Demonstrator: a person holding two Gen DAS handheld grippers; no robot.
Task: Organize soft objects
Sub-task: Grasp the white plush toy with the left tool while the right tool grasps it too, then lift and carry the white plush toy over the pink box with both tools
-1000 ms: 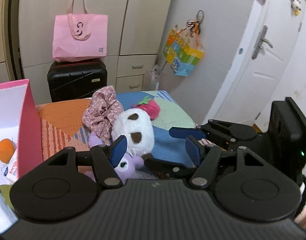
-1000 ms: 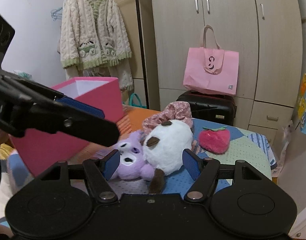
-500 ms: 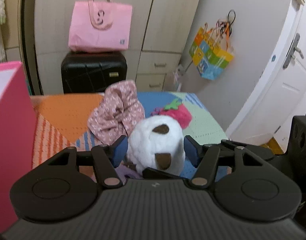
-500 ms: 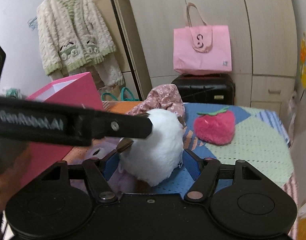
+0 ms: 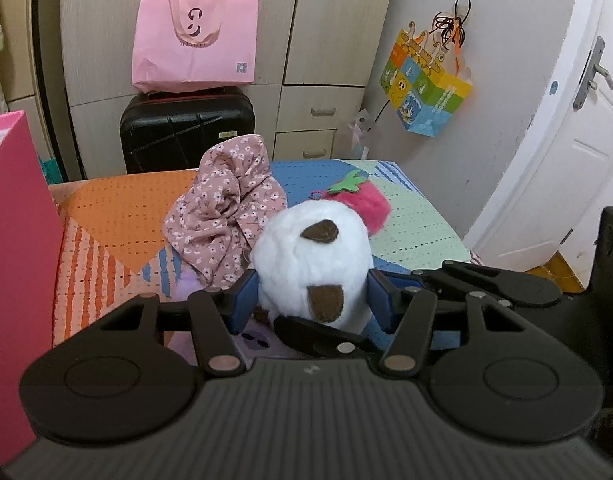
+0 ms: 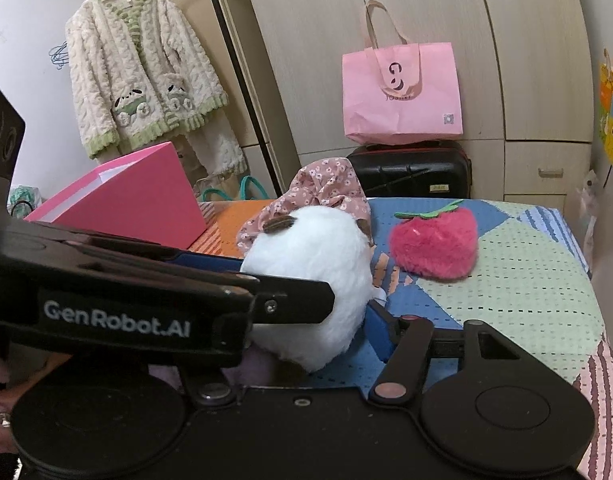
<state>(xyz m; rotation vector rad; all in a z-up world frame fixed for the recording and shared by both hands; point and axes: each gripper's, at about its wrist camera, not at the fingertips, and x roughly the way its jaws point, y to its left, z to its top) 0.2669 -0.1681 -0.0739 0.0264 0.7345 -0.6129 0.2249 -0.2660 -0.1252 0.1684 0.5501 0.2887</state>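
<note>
Closing from both sides, the left tongs (image 5: pixel 312 304) and the right tongs (image 6: pixel 306 320) are seen around the white plush toy (image 5: pixel 312 264), whose fur is pressed by the blue pads at frame centre. It rests on the patchwork table (image 5: pixel 410 232), touching a floral cloth (image 5: pixel 222 216), with the pink strawberry plush (image 6: pixel 434 240) just beside it.

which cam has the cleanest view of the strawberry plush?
Right wrist. The strawberry plush lies whole and unobstructed on the patchwork cover, green leaf visible. In the left wrist view the white plush hides its lower half; only the top and leaf show.
</note>
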